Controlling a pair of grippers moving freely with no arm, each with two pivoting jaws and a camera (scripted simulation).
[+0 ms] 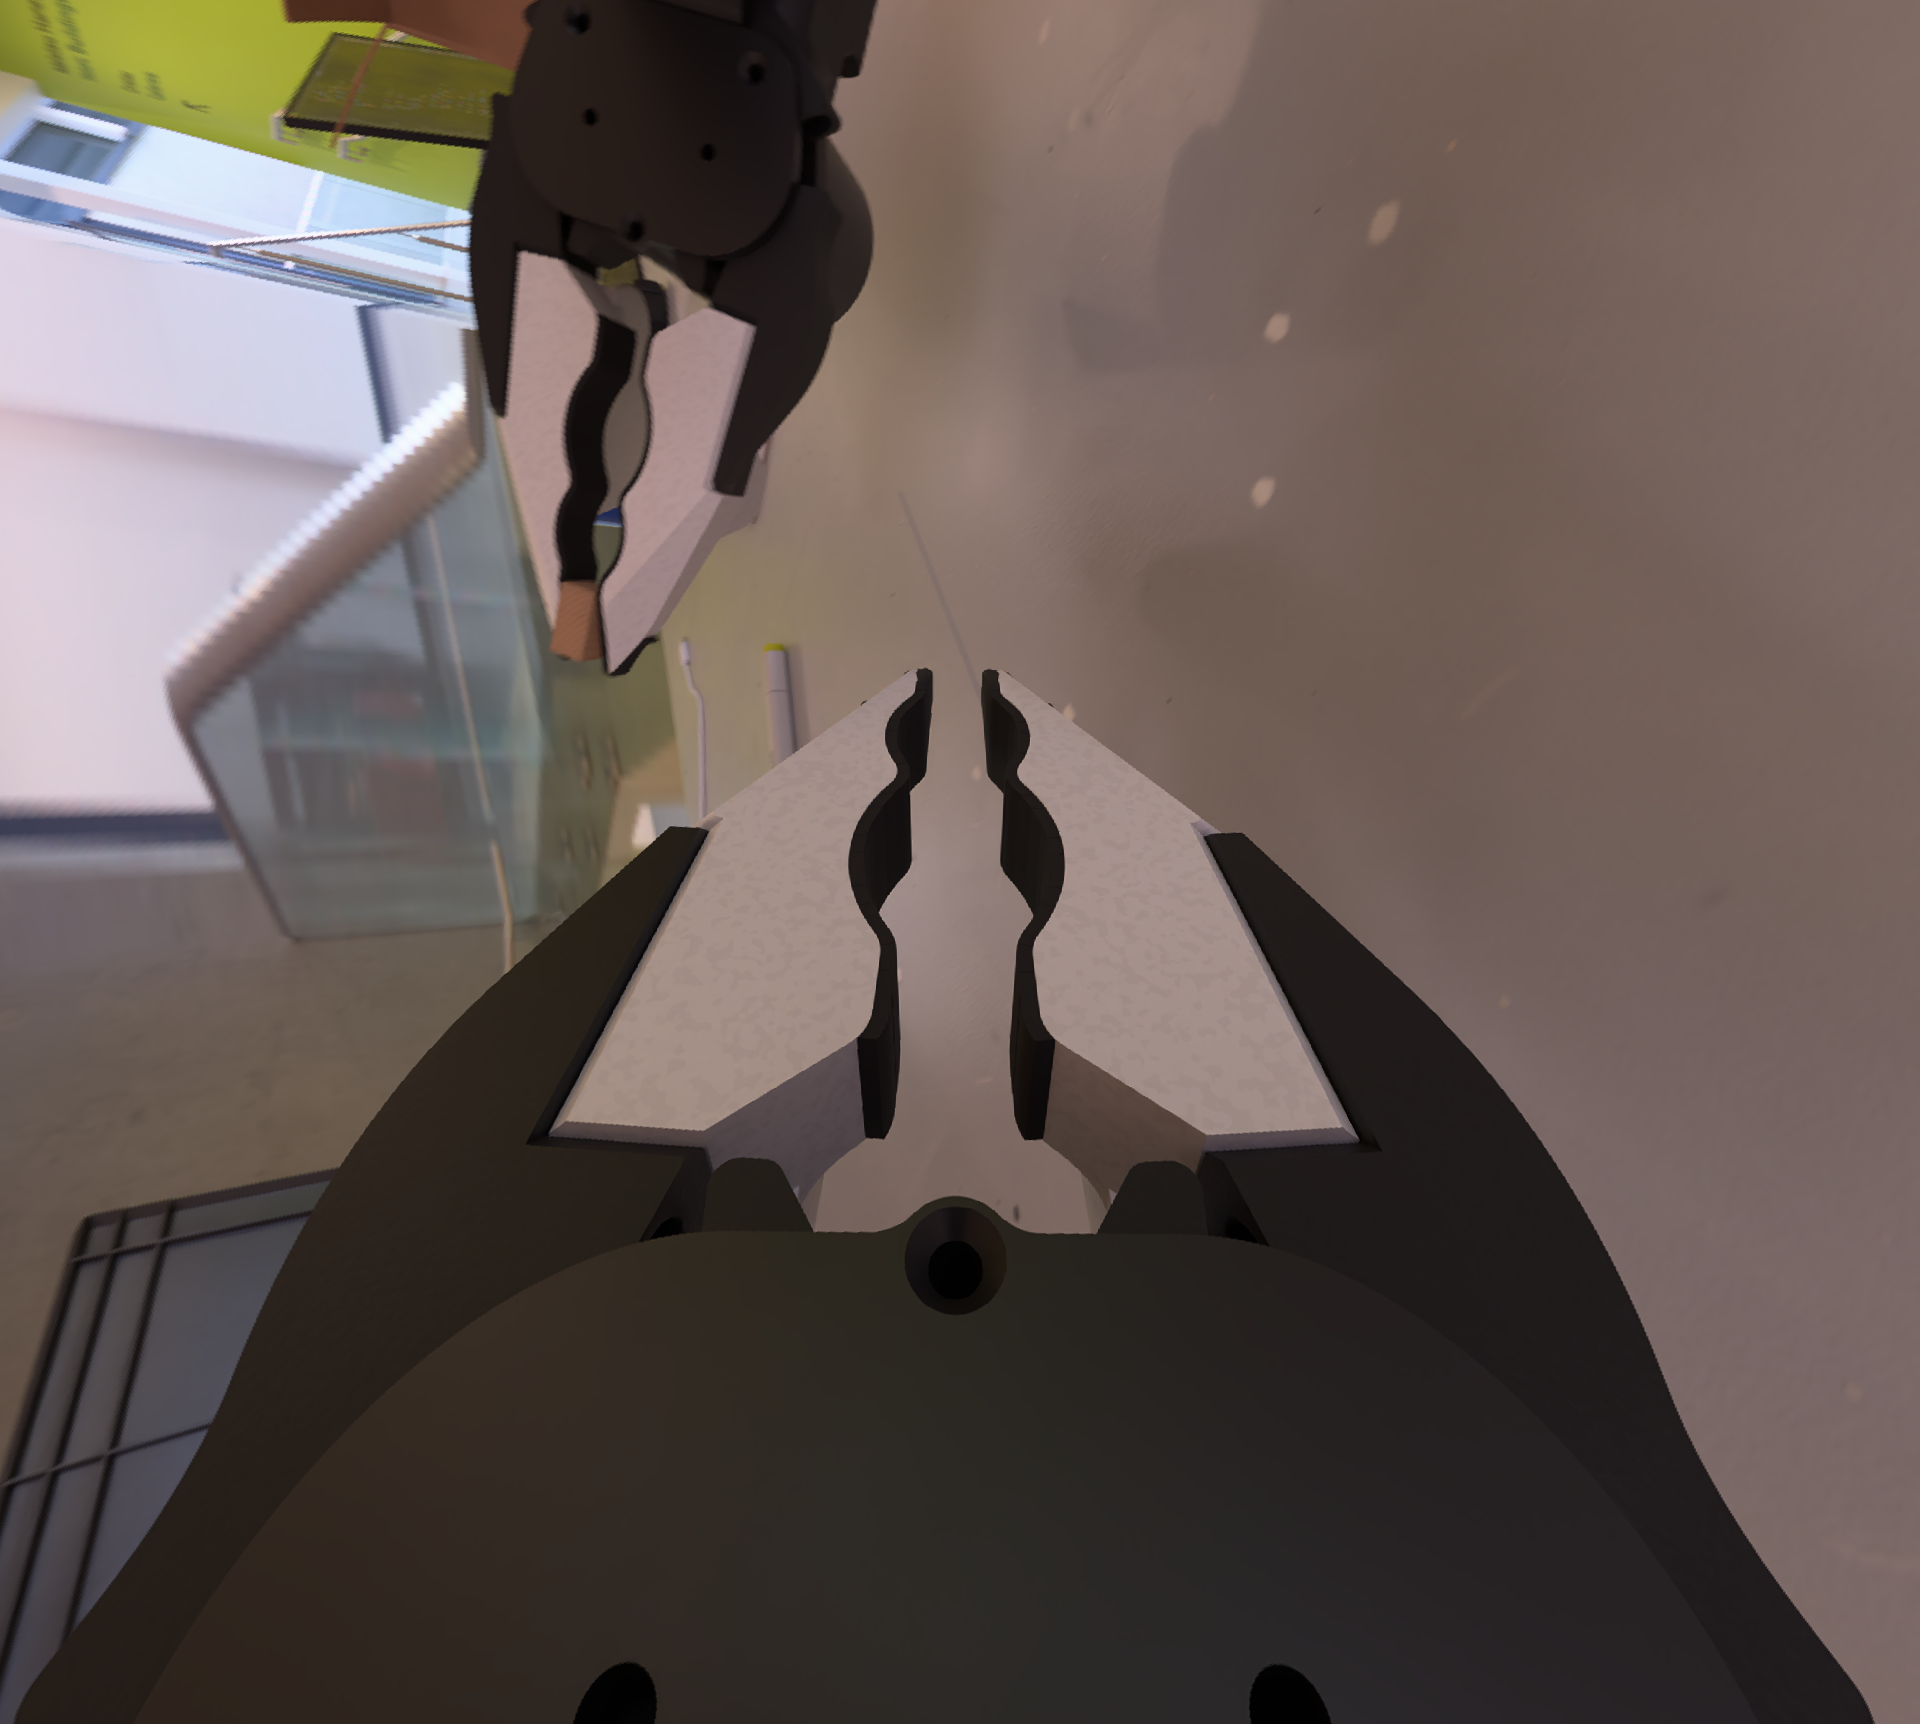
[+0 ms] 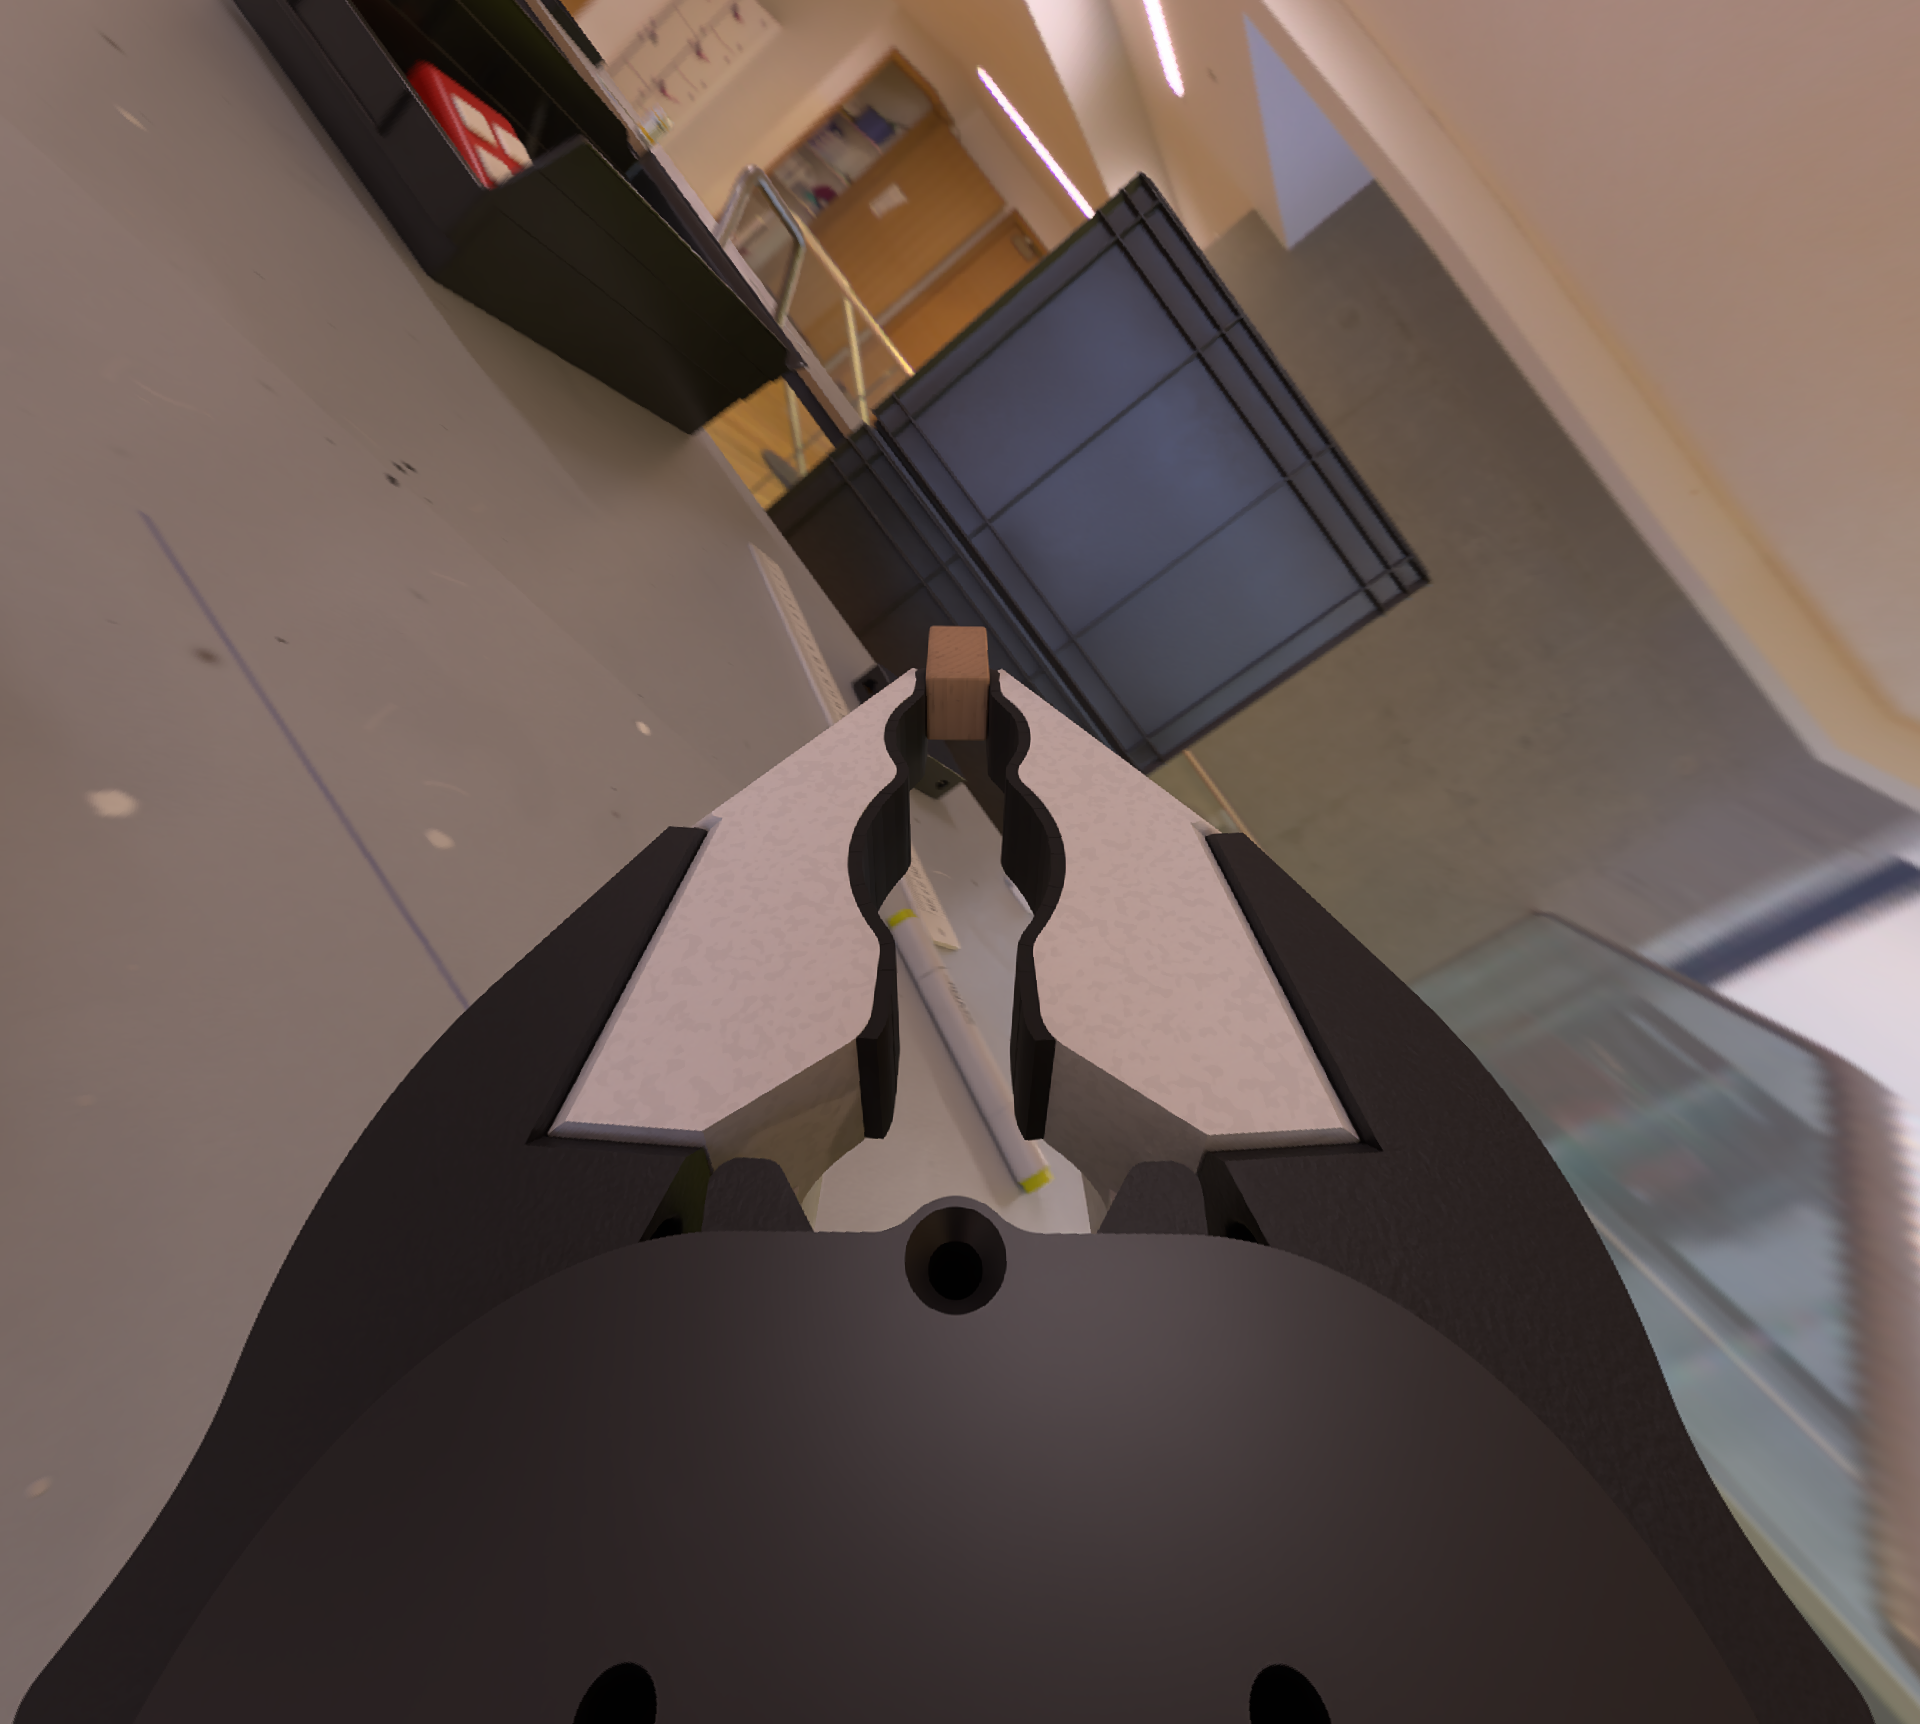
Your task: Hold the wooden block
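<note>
The small light wooden block (image 2: 956, 695) sits pinched between the tips of my right gripper (image 2: 956, 687), held above the grey table (image 2: 312, 531). In the left wrist view the right gripper (image 1: 601, 640) hangs at upper centre, with the block (image 1: 577, 625) showing at its tips. My left gripper (image 1: 956, 687) has a narrow gap between its jaws and nothing in it. It is below and to the right of the block, apart from it.
A white marker with a yellow cap (image 2: 966, 1051) and a white ruler (image 2: 821, 656) lie on the table under the right gripper. A black organizer tray (image 2: 540, 251) holds a red item (image 2: 473, 126). A dark grey crate (image 2: 1132, 469) stands beyond. The marker (image 1: 779, 703) also shows in the left wrist view.
</note>
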